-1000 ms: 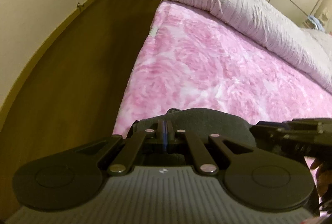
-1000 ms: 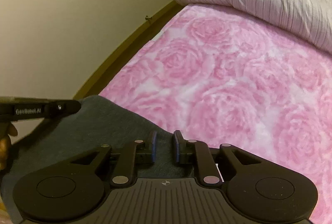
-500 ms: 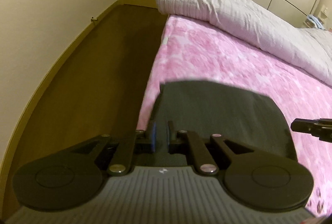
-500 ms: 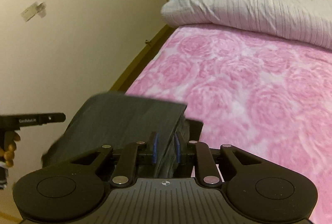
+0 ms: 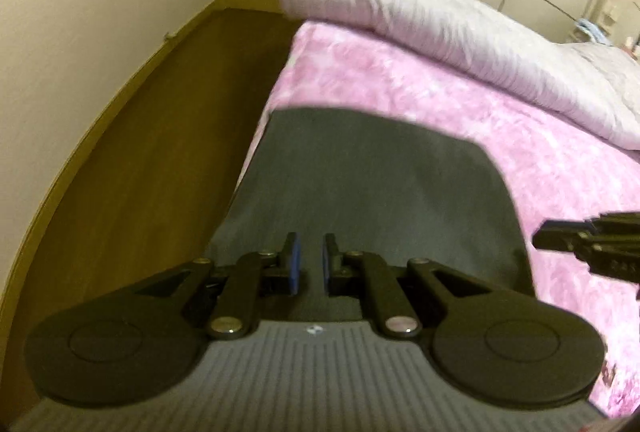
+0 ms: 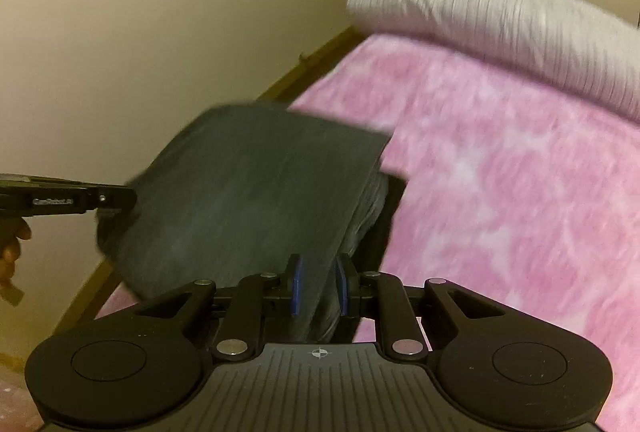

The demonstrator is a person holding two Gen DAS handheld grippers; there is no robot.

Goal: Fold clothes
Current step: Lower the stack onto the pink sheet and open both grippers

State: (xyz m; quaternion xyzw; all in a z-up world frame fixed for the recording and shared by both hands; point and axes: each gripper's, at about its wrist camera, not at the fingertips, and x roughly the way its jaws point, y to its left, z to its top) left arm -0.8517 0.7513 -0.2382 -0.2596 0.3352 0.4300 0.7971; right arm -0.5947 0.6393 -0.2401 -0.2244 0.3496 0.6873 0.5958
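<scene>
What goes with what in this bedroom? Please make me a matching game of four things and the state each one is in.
Things:
1. dark grey cloth garment
2. pink rose-patterned bedspread
3. pale striped rumpled quilt
4. brown wooden floor

States:
A. heaped in a long roll
B. bare, lowest of all
C. lifted in the air
D. spread out flat

Pairs: 1-C, 2-D, 3-A, 4-B
</scene>
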